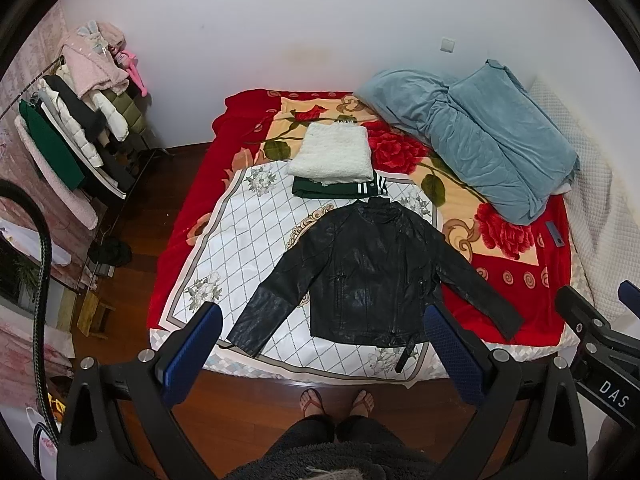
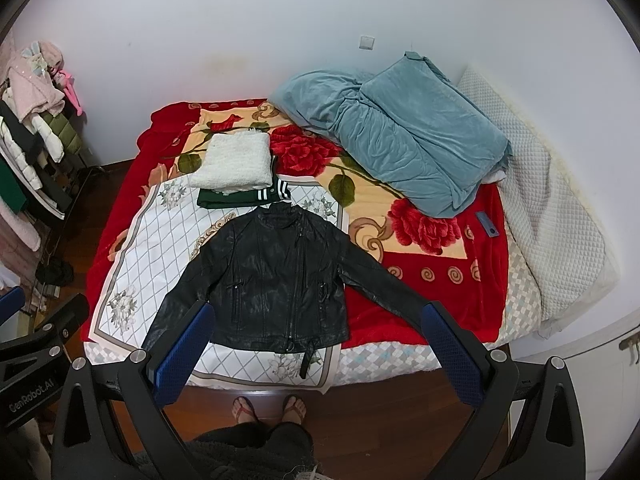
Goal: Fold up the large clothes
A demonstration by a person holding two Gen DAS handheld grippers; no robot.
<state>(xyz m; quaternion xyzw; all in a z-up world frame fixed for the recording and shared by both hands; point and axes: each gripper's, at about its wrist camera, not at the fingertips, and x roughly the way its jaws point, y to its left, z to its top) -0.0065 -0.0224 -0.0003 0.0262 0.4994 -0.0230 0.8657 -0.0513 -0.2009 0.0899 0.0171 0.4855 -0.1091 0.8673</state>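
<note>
Left wrist view
- Left claw (image 1: 322, 354): wide apart, holding nothing, hanging above the foot of the bed (image 1: 188, 216).
- Jacket (image 1: 368, 268): black, leather-look, lying flat and face up straight ahead of the claw, collar at the far end, hem at the near end, both sleeves spread out to the sides.
- Near sleeve: the cuff (image 1: 244, 338) lies just ahead of the claw's left finger (image 1: 192, 356), on the white patterned cloth (image 1: 240, 240).
- Folded pile: a white knit (image 1: 332, 154) on a green garment (image 1: 332, 189), beyond the collar.
- Right claw (image 1: 600, 320): only part shows at the right edge.

Right wrist view
- Right claw (image 2: 316, 352): fingers spread wide, empty, above the bed edge.
- Jacket (image 2: 276, 272): ahead and slightly left of the claw; the right sleeve (image 2: 384, 284) runs toward the right finger (image 2: 452, 348), over the red blanket (image 2: 440, 304).
- Belt strap (image 2: 306, 362): dangles off the hem, just ahead of the claw.

Handling, as a judgement
- Weight and feel: likely heavier and stiffer than knitwear, with a smooth surface that may slip; creases will resist.
- Where to grip: each cuff, 1 per claw, pinching the full sleeve thickness; then the hem corners.
</note>
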